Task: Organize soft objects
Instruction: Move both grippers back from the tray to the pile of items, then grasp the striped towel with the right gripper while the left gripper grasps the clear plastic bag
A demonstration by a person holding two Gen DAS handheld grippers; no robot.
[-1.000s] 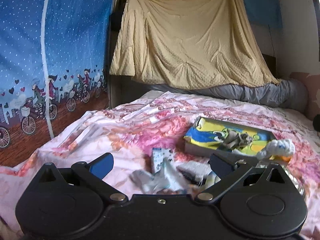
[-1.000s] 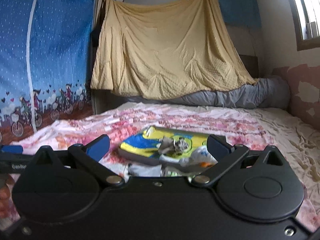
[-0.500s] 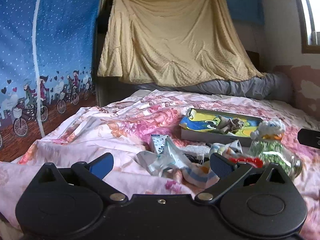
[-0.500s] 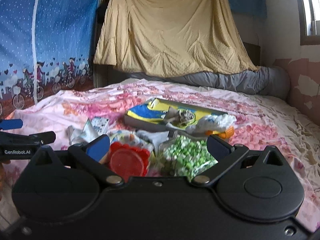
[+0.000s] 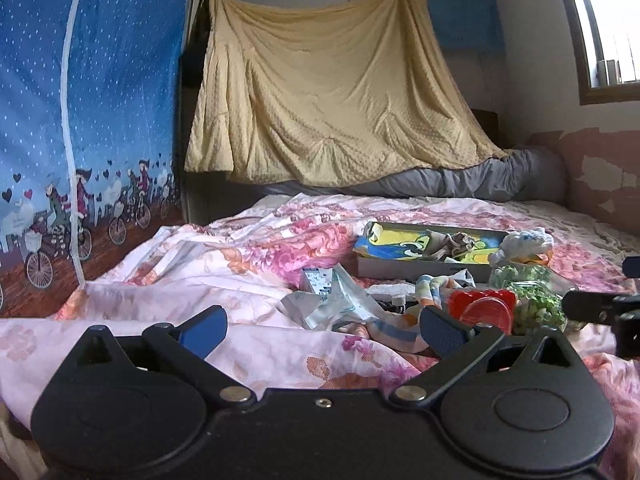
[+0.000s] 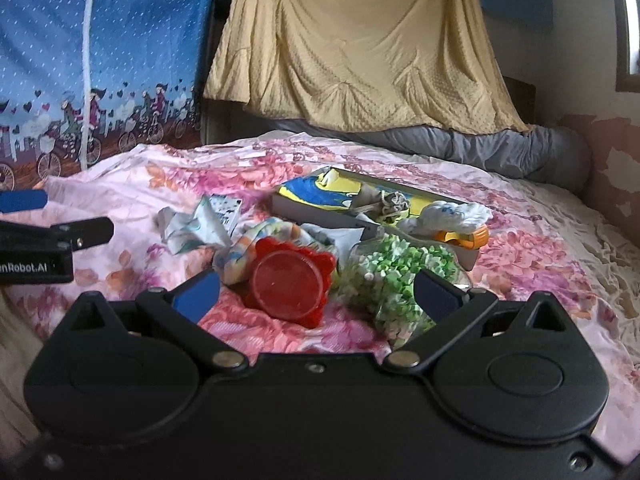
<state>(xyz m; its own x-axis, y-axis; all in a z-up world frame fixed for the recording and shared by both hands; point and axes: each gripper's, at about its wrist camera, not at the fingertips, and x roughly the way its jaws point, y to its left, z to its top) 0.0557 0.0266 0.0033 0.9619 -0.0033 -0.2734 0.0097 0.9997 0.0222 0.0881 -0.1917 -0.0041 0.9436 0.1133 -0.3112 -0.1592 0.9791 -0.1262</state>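
- Your left gripper (image 5: 322,330) and right gripper (image 6: 316,290) both gape, empty: you're at the approach.
- Next, drop the right onto the red toy (image 6: 290,280), or the cloth (image 6: 256,248).

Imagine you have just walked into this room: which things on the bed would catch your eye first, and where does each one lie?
The red flower-shaped cup lies on its side on the floral bedspread, right before the open right tongs. Beside it, to the right, sits a clear bag of green and white pieces. Behind both lies a flat box with a blue and yellow picture, a white plush toy at its near corner.
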